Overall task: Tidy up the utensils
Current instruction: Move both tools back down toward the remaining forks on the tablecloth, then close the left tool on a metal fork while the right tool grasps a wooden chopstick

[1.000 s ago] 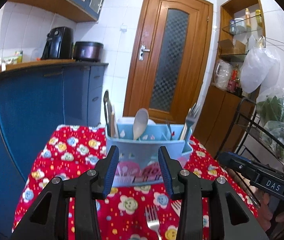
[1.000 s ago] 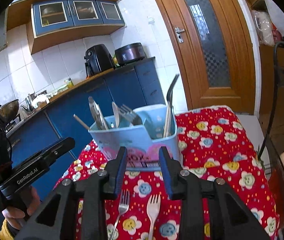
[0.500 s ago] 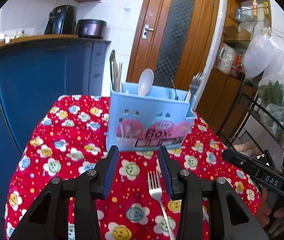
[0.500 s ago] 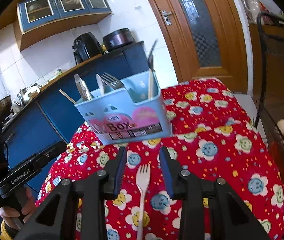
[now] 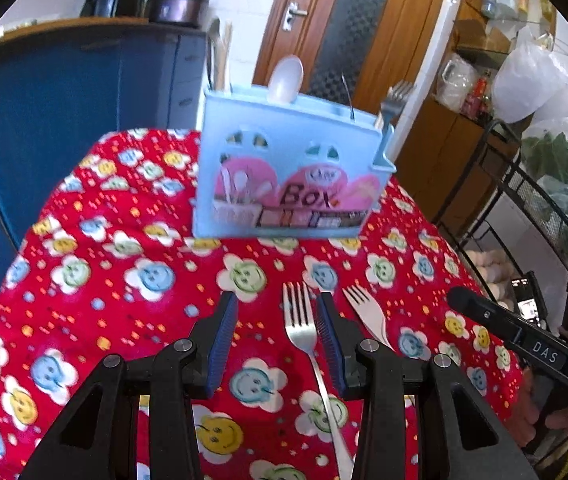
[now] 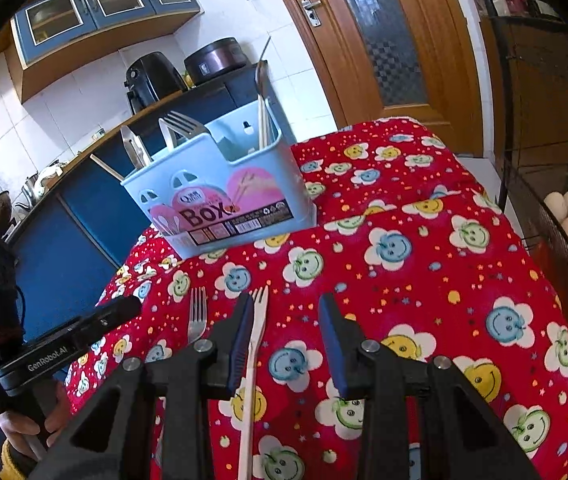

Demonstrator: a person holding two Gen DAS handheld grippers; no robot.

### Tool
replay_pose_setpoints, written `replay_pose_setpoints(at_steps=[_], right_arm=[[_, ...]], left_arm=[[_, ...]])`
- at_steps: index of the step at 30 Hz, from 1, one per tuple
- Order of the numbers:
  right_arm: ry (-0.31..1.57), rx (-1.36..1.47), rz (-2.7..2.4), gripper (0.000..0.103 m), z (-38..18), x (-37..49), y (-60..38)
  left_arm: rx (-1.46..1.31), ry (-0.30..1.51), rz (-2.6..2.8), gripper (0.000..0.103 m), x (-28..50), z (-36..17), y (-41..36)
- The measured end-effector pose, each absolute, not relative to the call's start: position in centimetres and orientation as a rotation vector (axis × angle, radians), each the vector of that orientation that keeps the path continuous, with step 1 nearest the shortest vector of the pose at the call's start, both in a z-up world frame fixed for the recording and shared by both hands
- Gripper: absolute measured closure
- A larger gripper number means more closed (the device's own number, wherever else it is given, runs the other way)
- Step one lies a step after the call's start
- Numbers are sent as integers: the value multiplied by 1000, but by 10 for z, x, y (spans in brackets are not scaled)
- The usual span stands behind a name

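Both open-jawed grippers are hovering: left [image 5: 277, 334] straddling the steel fork [image 5: 304, 330], right [image 6: 286, 338] beside the white fork [image 6: 255, 334].

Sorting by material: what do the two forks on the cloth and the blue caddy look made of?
Left fork: probably stainless steel, shiny grey with glints. Right fork: matte cream, likely plastic, possibly wood. Caddy: pale blue molded plastic, smooth, printed label.
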State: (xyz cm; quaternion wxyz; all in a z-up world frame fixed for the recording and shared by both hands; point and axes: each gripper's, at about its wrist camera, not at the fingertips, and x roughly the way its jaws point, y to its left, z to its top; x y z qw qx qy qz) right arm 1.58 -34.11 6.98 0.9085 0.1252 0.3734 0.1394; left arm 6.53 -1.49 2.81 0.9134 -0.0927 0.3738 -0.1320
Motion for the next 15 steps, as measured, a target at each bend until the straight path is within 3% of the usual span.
replay_pose_setpoints(at_steps=[15], right_arm=[[811, 266, 310, 66, 56, 18, -340]], left_arm=[[-202, 899, -311, 61, 96, -8, -34]])
